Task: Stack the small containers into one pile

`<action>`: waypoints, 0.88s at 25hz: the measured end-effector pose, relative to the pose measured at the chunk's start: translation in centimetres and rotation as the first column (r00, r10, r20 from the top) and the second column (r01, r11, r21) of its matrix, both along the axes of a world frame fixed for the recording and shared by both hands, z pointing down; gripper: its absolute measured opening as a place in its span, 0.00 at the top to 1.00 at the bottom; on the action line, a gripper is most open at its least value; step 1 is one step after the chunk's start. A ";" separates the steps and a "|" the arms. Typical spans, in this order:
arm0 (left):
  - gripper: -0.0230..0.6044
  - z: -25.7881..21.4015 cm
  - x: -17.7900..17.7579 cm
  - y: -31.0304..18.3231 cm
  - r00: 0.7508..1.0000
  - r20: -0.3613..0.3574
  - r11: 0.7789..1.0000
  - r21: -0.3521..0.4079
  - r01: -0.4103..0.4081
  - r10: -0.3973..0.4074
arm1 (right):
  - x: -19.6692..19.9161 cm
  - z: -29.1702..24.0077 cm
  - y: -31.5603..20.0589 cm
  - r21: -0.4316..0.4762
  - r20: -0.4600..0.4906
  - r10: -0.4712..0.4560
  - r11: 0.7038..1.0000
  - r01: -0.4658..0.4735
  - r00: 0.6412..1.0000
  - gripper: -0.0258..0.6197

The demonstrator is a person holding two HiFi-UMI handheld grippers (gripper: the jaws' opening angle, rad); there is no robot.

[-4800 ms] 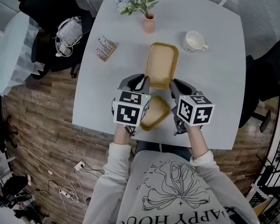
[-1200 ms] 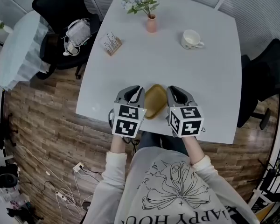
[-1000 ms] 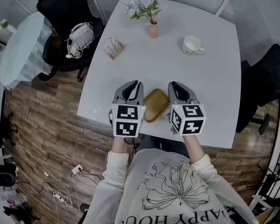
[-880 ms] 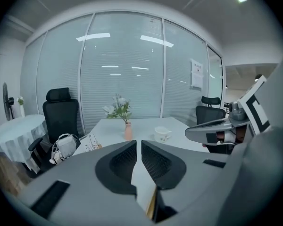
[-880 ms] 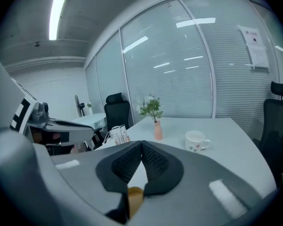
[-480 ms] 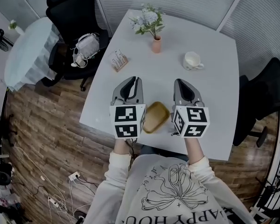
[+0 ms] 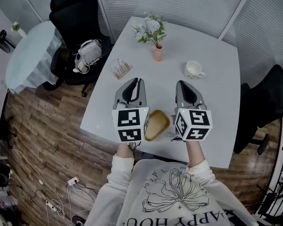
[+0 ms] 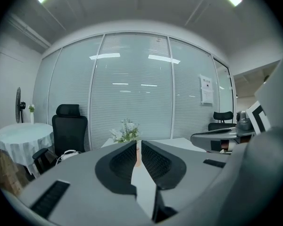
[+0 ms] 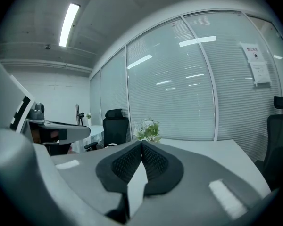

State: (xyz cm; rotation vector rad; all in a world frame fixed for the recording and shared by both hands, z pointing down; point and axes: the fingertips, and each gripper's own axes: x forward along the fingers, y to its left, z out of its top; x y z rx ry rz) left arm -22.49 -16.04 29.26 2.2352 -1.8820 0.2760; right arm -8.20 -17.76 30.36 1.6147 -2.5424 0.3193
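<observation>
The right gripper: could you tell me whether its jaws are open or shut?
Shut: the right gripper is closed tip to tip, with nothing between.

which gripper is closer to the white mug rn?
Right. The right gripper hangs just short of the white mug, slightly to its left; the left gripper is farther off to the mug's left.

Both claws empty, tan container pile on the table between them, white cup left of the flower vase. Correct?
Not quite: the white cup stands right of the flower vase, not left; the head view shows it. The rest holds: the left claw and the right claw hold nothing, and the tan container pile lies on the table between them.
</observation>
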 end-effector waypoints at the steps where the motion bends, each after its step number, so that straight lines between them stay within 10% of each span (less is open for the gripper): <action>1: 0.90 -0.1 0.1 -0.1 1.000 0.000 1.000 0.003 0.000 0.000 | 0.0 -0.1 -0.1 0.003 0.001 -0.001 1.000 0.001 1.000 0.94; 22: 0.90 0.0 1.5 -0.1 1.000 -0.001 1.000 -0.001 -0.021 0.021 | 1.6 0.2 -0.6 -0.006 0.043 0.031 1.000 -0.031 0.999 0.94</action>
